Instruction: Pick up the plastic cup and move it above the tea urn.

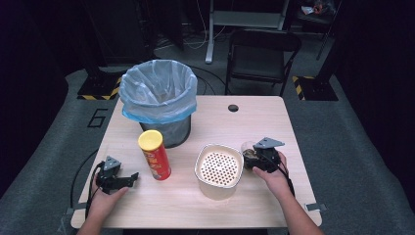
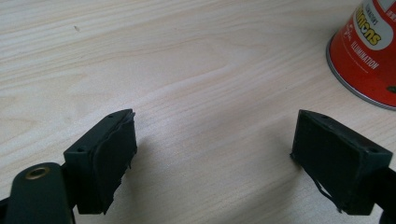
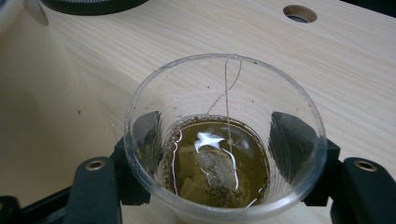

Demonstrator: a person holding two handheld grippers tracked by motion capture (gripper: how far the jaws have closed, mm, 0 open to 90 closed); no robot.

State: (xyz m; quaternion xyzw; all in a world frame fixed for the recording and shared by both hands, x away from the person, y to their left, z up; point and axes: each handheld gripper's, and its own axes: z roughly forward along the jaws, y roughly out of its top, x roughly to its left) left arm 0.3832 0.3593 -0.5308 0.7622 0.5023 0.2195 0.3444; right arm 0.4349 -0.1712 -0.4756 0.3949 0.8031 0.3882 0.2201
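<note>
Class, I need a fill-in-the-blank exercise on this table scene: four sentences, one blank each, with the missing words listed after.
1. The right gripper is shut on a clear ____ of brown tea.
2. A tea bag lies in the cup, and its ____ hangs over the rim.
3. The red can has a ____ lid.
4. The bin on the table is lined with a pale blue ____.

Missing words: cup; string; yellow; bag
</note>
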